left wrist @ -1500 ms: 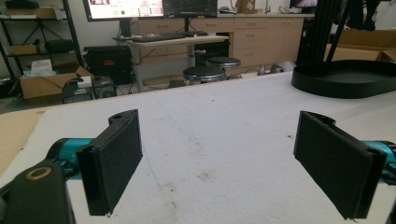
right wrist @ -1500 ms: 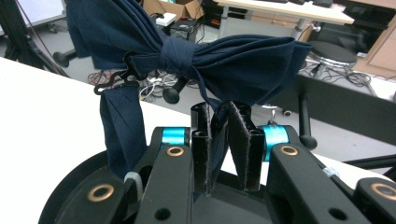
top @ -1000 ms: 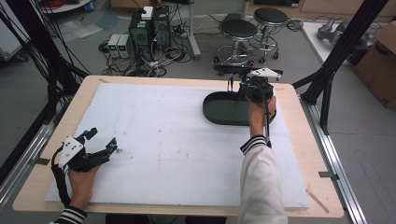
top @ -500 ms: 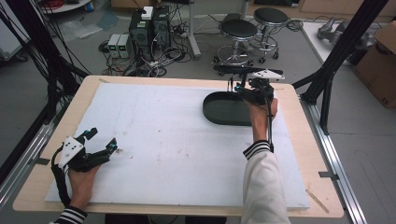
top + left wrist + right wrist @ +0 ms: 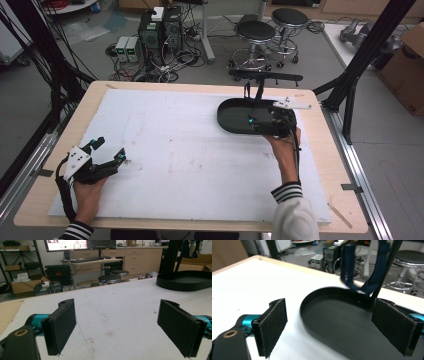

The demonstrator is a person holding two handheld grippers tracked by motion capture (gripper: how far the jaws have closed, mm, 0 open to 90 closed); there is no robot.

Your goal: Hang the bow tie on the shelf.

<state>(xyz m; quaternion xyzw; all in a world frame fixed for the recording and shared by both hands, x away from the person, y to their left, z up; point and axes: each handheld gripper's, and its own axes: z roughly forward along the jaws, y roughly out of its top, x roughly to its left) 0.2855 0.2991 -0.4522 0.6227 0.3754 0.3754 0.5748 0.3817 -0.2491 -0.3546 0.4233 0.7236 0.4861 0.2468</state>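
Plainly, the black oval tray [image 5: 240,116] lies empty at the far right of the white mat [image 5: 190,150], its long axis running left to right across the table. The right gripper [image 5: 260,124] hovers at its near rim, jaws spread wide and holding nothing (far the nearer hand). The left gripper [image 5: 107,152], also gaping and empty, rests well apart at the near left edge.
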